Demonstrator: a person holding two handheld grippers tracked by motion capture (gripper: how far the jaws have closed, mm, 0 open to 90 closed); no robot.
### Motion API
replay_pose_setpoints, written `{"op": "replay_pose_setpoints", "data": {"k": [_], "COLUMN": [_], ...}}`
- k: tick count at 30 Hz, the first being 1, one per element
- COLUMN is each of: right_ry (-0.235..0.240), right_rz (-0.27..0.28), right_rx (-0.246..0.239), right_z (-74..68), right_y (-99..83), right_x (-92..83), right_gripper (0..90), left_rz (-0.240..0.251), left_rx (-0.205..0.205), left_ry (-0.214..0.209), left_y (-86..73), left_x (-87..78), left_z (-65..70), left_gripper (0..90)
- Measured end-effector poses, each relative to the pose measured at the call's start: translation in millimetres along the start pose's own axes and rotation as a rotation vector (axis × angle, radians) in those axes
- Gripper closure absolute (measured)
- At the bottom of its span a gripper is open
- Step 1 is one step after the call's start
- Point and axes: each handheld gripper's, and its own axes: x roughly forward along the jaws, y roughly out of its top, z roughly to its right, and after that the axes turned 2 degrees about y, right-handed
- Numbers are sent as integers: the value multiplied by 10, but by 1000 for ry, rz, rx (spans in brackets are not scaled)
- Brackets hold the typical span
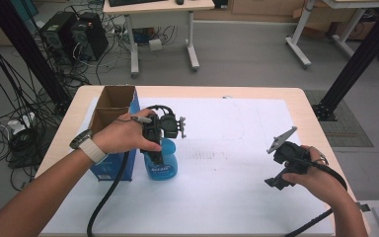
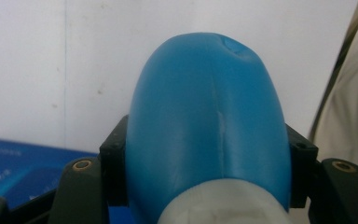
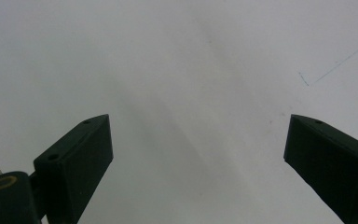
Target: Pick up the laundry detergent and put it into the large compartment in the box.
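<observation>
Grip comes first here: the left claw point(image 1: 159, 148) is clamped from above on the shoulder of a translucent blue plastic bottle with a white neck point(image 1: 162, 165), which stands left of centre in the high view on the white paper sheet point(image 1: 237, 163) covering the desk point(image 1: 306, 106). In the left gripper view the bottle point(image 2: 209, 126) bulges up through the middle of the frame, with a black jaw pressed flat against each flank. Taking it across its widest part, just below the neck, looks like a way to keep the smooth, rounded body from slipping or twisting.

Just to the bottle's left in the high view stands an open blue cardboard box with brown flaps point(image 1: 112, 111), its mouth facing up; a corner of the box point(image 2: 23, 163) shows at the lower left of the left gripper view. Bottle and box are so close that contact cannot be ruled out. That nearness suggests the bottle either belongs in the box or goes with it, though which cannot be told.

The right claw point(image 1: 281, 170) hangs at the lower right of the high view, well apart from the bottle. Its jaws stand wide apart over bare paper point(image 3: 196, 70) and hold nothing, apparently kept out of the way and ready to steady something.
</observation>
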Motion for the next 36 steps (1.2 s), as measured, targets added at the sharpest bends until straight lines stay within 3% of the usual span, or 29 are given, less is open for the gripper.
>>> {"op": "replay_pose_setpoints", "data": {"k": [2, 3, 4, 5, 7, 8, 9, 10, 11, 12, 15, 16, 17, 19, 20, 21, 22, 23, 24, 28, 29, 34, 35, 36], "right_ry": [3, 3, 3, 7, 10, 10, 11, 10, 10, 10, 10, 11, 12, 11, 8, 8, 8, 8, 10, 23, 23, 23, 24, 23], "right_rz": [0, -1, -1, -1, -8, -12, -11, -7, -7, -8, -6, -3, 1, 6, 10, 13, 13, 13, 15, -2, -2, 1, 5, 7], "right_rx": [-2, -8, -8, -14, -24, -28, -29, -33, -33, -41, -53, -57, -64, -76, -79, -81, -88, -88, -94, -124, -124, -143, -149, -150], "right_z": [6, 11, 11, 18, 26, 28, 31, 33, 33, 34, 33, 34, 38, 45, 46, 49, 57, 57, 68, 101, 101, 109, 110, 108], "right_y": [9, 32, 32, 52, 79, 90, 95, 96, 96, 108, 128, 134, 137, 151, 154, 160, 171, 171, 178, 263, 263, 318, 320, 323], "right_x": [0, -3, -3, -7, -9, -12, -16, -22, -22, -31, -46, -54, -62, -78, -86, -92, -97, -97, -98, -102, -102, -103, -99, -97], "right_gripper": [80, 80, 80, 80, 80, 80, 80, 80, 80, 80, 80, 80, 80, 80, 80, 80, 80, 80, 80, 80, 80, 80, 80, 81], "left_rz": [7, 25, 25, 25, 28, 38, 38, 46, 46, 57, 59, 59, 62, 63, 63, 76, 91, 91, 106, 121, 121, 135, 141, 141], "left_rx": [-24, -78, -78, -116, -139, -191, -191, -251, -251, -312, -419, -419, -480, -535, -535, -583, -620, -620, -663, -774, -774, -882, -931, -931], "left_ry": [-2, -2, -2, -1, -6, -10, -10, -17, -17, -23, -28, -28, -22, -10, -10, 2, 5, 5, 7, 16, 16, 17, 25, 25], "left_y": [-21, -72, -72, -96, -116, -169, -169, -233, -233, -296, -386, -386, -457, -530, -530, -630, -697, -697, -776, -1029, -1029, -1264, -1336, -1336], "left_x": [-64, -207, -207, -351, -423, -558, -558, -714, -714, -836, -1045, -1045, -1179, -1309, -1309, -1421, -1471, -1471, -1529, -1693, -1693, -1820, -1862, -1862], "left_z": [18, 62, 62, 112, 123, 156, 156, 167, 167, 162, 150, 150, 149, 157, 157, 156, 152, 152, 148, 85, 85, -23, -52, -52], "left_gripper": [376, 376, 376, 376, 376, 376, 376, 376, 375, 375, 375, 376, 375, 376, 375, 375, 376, 375, 375, 376, 376, 377, 377, 377]}}
